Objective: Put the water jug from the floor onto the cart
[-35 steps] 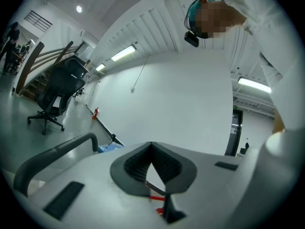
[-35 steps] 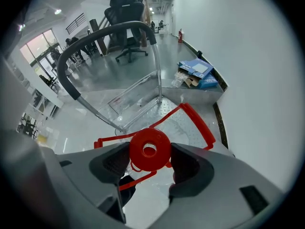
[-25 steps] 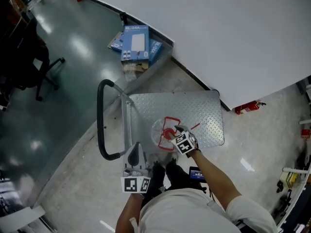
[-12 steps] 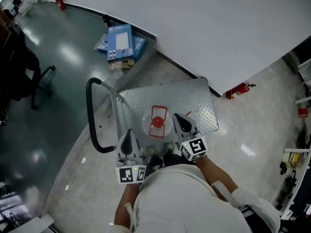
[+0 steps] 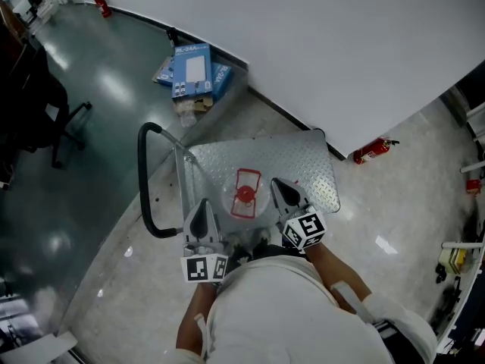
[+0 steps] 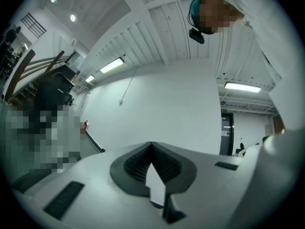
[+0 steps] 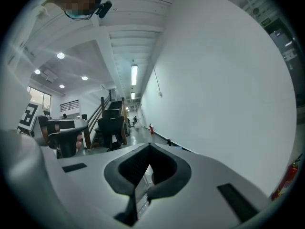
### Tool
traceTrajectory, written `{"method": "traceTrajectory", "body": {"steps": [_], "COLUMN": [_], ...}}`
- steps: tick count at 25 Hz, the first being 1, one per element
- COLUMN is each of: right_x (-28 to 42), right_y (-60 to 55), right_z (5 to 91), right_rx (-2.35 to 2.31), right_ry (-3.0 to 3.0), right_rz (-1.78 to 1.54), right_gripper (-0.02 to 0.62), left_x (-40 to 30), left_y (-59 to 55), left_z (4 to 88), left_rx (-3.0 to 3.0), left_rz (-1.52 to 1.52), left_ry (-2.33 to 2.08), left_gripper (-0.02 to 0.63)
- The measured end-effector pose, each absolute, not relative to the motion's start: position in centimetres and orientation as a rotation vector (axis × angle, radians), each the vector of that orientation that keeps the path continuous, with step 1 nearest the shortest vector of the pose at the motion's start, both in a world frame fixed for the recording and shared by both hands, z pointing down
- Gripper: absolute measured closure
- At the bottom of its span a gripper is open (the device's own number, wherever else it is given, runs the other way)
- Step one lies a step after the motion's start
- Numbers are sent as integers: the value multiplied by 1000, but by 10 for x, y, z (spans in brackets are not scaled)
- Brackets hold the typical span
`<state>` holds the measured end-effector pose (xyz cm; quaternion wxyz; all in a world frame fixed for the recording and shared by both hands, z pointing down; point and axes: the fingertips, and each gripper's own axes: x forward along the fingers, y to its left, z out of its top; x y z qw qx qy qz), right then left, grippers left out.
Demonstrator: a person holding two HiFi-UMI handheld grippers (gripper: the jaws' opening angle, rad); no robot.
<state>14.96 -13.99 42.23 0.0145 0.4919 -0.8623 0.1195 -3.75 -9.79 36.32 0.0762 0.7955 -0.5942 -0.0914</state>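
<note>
Embossed metal cart deck (image 5: pixel 299 161) (dull shine), clear plastic water jug (image 5: pixel 244 197), glossy floor (image 5: pixel 83 142)

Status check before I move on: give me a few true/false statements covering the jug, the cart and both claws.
1. The water jug sits on the cart. True.
2. The right claw is shut on the jug's red handle. False: it is shut on nothing, and its own view shows only the room past its jaws.
3. The left claw is wide open. False: its jaws are together and empty.
4. Blue boxes lie by the wall beyond the cart. True.
</note>
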Motion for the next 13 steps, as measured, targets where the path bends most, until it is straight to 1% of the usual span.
{"method": "traceTrajectory", "body": {"steps": [13], "right_x": [144], "right_y": [-147], "right_z": [422], "right_rx": [1484], "right_ry": [-2694], "right_rz": [357], "right_gripper": [584], "left_x": [-38], "left_y": [-101], "left_z": [363], "left_rx": [2379], "left_rz": [-272], "left_ry": [-1786], "left_gripper": [603]}}
